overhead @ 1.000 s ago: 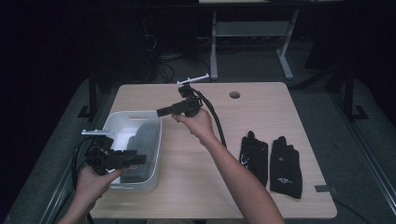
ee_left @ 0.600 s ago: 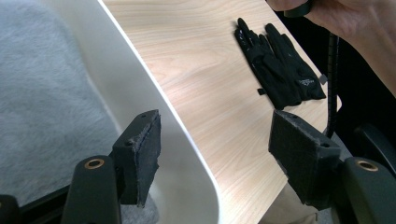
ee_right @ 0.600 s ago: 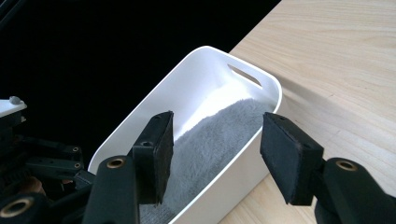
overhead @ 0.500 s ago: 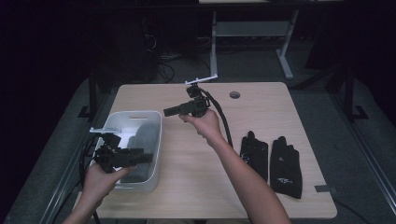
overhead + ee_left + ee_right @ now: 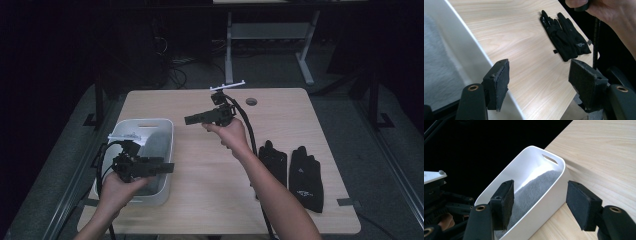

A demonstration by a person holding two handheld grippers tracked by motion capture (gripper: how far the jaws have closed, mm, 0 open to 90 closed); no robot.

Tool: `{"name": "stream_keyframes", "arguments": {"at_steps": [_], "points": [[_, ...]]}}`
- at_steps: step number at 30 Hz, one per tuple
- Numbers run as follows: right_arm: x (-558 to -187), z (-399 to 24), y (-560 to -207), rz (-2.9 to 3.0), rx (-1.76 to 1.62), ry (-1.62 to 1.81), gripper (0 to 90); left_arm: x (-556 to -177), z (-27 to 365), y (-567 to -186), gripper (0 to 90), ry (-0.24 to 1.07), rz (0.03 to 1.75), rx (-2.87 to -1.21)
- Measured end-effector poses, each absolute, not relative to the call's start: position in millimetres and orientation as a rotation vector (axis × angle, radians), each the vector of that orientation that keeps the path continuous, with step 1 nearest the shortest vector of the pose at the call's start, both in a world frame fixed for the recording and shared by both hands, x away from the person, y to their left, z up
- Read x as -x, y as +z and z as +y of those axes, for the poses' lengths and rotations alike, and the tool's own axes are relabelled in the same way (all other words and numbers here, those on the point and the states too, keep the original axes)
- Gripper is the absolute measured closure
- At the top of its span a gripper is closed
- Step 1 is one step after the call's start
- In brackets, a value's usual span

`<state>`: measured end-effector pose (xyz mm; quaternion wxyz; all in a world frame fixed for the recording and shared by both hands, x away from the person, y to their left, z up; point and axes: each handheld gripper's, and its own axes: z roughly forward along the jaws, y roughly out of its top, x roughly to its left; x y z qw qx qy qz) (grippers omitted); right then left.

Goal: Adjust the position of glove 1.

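Now both empty: L gripper (image 5: 167, 168) jaws apart over bin (image 5: 167, 131) w/ grey cloth inside, R gripper (image 5: 190, 120) jaws just been opening above table (image 5: 200, 200), gloves (image 5: 292, 172) lie at table's right.

A white bin (image 5: 150, 131) with apparently grey lining stands upright at the table's left edge.

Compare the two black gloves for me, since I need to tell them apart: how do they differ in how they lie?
The left glove lies nearer the table's middle, close beside the right claw's cable, while the right glove lies nearer the table's right edge. The right glove shows small pale print near its cuff; no such print can be made out on the left glove. Both are black, lie flat side by side on the wooden table, fingers pointing away from the person.
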<state>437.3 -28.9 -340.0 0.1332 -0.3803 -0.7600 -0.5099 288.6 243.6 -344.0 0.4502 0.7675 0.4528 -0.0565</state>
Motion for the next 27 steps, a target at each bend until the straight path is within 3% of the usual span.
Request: {"name": "stream_keyframes", "arguments": {"at_steps": [27], "points": [[-421,-111,-345,-2.177,1.21,-1.506,36.6,-300,173,-348,30.9,-0.236,0.984,-1.931]]}}
